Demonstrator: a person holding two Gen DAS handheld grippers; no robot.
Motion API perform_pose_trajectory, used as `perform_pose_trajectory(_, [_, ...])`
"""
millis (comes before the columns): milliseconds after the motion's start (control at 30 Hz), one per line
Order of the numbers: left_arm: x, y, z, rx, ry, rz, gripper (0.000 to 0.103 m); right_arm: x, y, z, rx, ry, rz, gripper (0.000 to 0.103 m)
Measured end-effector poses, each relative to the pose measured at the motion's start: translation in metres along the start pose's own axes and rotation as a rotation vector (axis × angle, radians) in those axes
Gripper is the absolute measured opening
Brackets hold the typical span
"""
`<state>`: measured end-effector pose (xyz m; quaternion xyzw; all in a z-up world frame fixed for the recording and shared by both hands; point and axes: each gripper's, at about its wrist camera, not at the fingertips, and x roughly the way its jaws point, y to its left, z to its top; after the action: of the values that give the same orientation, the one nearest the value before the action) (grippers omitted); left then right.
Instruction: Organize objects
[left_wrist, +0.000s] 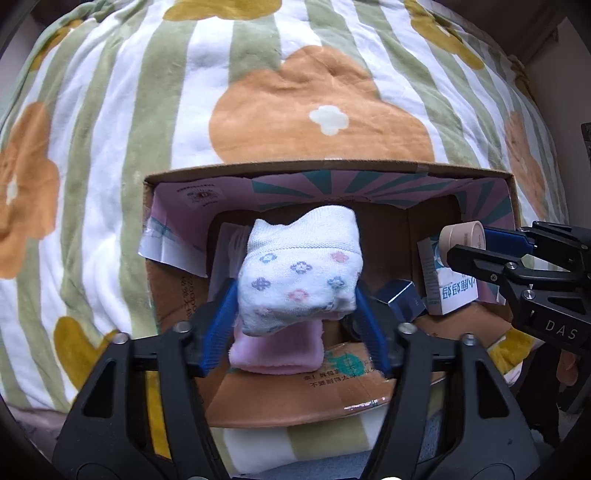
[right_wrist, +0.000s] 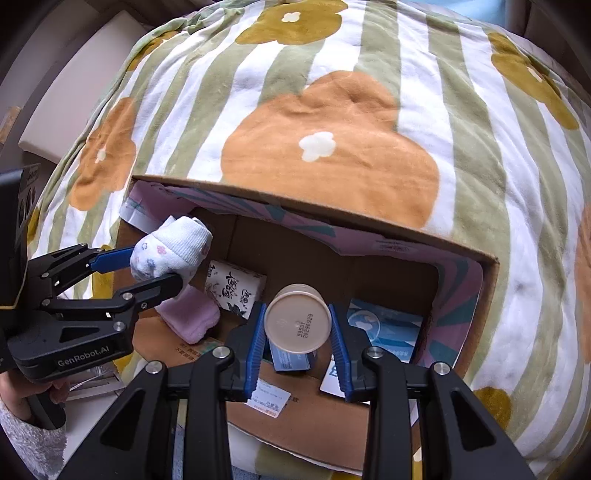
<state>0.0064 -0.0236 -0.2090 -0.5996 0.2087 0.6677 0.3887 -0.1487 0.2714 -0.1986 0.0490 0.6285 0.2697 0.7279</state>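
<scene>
My left gripper (left_wrist: 295, 295) is shut on a white sock with small flower dots (left_wrist: 301, 266), held over the left part of an open cardboard box (left_wrist: 332, 170). It also shows in the right wrist view (right_wrist: 170, 249). A pink sock (left_wrist: 277, 350) lies in the box below it. My right gripper (right_wrist: 298, 325) is shut on a beige round jar (right_wrist: 298, 318), bottom toward the camera, over the box's right part. The jar also shows in the left wrist view (left_wrist: 461, 236).
The box (right_wrist: 480, 258) rests on a striped flower blanket (right_wrist: 332, 147). Inside lie a tissue pack (right_wrist: 234, 290), a blue-white carton (right_wrist: 384, 328), a small blue box (right_wrist: 290, 360) and a dark blue box (left_wrist: 400, 299).
</scene>
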Motion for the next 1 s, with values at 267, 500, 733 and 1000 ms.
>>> perform_pose_trajectory(267, [-0.005, 0.006, -0.008, 0.015, -0.018, 0.022, 0.103, -0.003, -0.021, -0.001, 0.127, -0.028, 0.008, 0.101])
perform_pose_trajectory(500, [-0.008, 0.007, -0.011, -0.021, -0.028, 0.013, 0.103, -0.003, -0.027, -0.005, 0.139, -0.02, -0.053, 0.101])
perform_pose_trajectory(733, [-0.023, 0.004, 0.001, -0.034, -0.058, 0.013, 0.103, -0.01, -0.025, -0.002, 0.156, -0.024, -0.085, 0.101])
perform_pose_trajectory(1000, [-0.076, 0.001, 0.023, -0.06, -0.136, 0.003, 0.103, -0.057, -0.014, 0.01, 0.199, -0.066, -0.143, 0.101])
